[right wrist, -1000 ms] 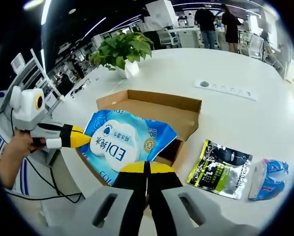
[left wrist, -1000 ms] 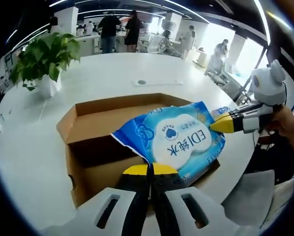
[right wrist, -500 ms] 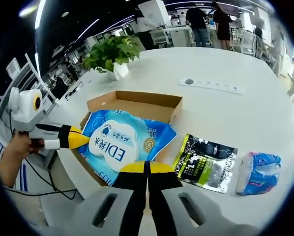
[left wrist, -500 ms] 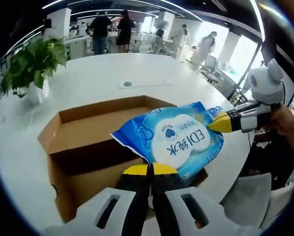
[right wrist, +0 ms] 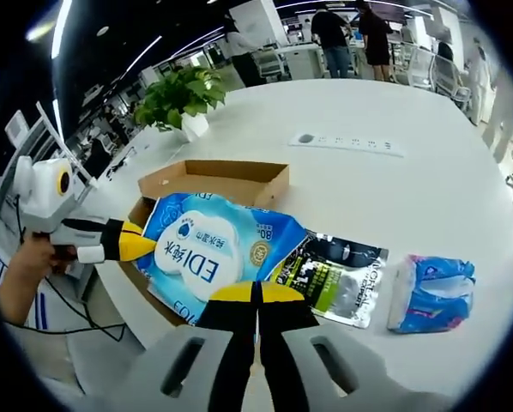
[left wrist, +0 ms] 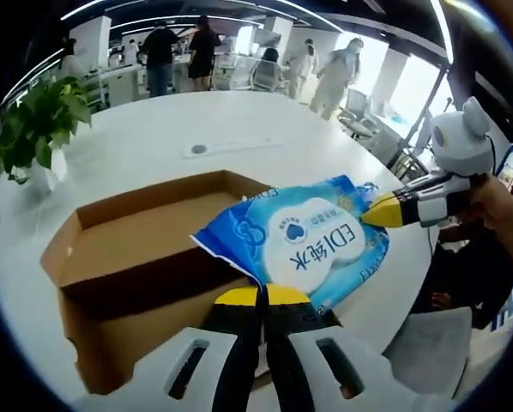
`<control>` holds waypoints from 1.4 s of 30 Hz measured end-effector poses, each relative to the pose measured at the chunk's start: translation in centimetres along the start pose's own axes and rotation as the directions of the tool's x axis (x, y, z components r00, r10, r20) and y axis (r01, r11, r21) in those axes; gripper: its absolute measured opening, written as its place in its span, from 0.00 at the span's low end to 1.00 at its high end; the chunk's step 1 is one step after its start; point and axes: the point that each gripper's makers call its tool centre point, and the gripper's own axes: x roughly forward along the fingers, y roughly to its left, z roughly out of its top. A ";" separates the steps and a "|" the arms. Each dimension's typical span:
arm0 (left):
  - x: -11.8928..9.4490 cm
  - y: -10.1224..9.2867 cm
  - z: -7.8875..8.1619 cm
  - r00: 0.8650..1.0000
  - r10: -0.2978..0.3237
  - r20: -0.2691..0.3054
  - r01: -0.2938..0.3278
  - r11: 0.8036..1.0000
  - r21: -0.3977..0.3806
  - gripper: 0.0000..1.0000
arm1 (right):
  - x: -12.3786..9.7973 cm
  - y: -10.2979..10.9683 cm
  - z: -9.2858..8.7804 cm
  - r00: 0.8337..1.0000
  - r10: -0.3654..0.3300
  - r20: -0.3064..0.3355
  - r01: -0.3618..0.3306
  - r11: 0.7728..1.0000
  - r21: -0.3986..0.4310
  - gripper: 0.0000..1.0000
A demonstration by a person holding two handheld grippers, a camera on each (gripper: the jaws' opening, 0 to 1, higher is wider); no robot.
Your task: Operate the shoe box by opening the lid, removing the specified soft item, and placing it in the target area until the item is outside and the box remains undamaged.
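Two handheld grippers hold one soft item between them above a large white round table (right wrist: 428, 146). An open brown cardboard shoe box (left wrist: 136, 249) rests near the table edge closest to the person, lid off, with the interior visible. A blue and white soft plastic wipes pack (left wrist: 304, 245) hangs over the box's near end, lifted clear of the floor of the box. In the right gripper view, a black and green foil pouch (right wrist: 338, 279) lies on the table just beside the box, and a blue crumpled plastic packet (right wrist: 432, 292) lies further along toward the table's right edge. A green potted plant (right wrist: 179, 94) stands at the far edge, and a white power strip (right wrist: 351, 144) lies toward the table's middle.

The left gripper (left wrist: 261, 296) has its yellow-tipped jaws closed on the near edge of the wipes pack. The right gripper (right wrist: 255, 293) is likewise closed on the opposite edge of the pack.

Procedure for this step: keep both grips level so the pack stays taut and does not sag onto the box wall. Carry it sideways past the box rim, then lower it onto bare table beside the foil pouch. Release only once the pack rests flat.

Readable print on the pack: "EDI", Chinese characters beside it, and "80".
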 end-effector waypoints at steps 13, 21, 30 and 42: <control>2.0 -3.1 0.6 0.999 -0.038 -0.010 0.039 0.999 0.036 0.00 | -1.6 -3.4 -0.6 0.999 -0.029 0.016 0.028 0.999 0.029 0.00; 3.0 -4.4 1.4 0.998 -0.054 -0.011 0.055 0.997 0.049 0.00 | -2.3 -5.1 -0.8 0.999 -0.043 0.026 0.042 0.998 0.041 0.00; 4.9 -6.3 1.9 0.997 -0.078 -0.010 0.078 0.995 0.065 0.00 | -3.0 -7.5 -1.0 0.997 -0.069 0.037 0.067 0.996 0.054 0.00; 7.1 -7.5 1.6 0.995 -0.097 -0.031 0.099 0.991 0.089 0.00 | -2.7 -9.9 -1.7 0.996 -0.085 0.031 0.082 0.994 0.075 0.00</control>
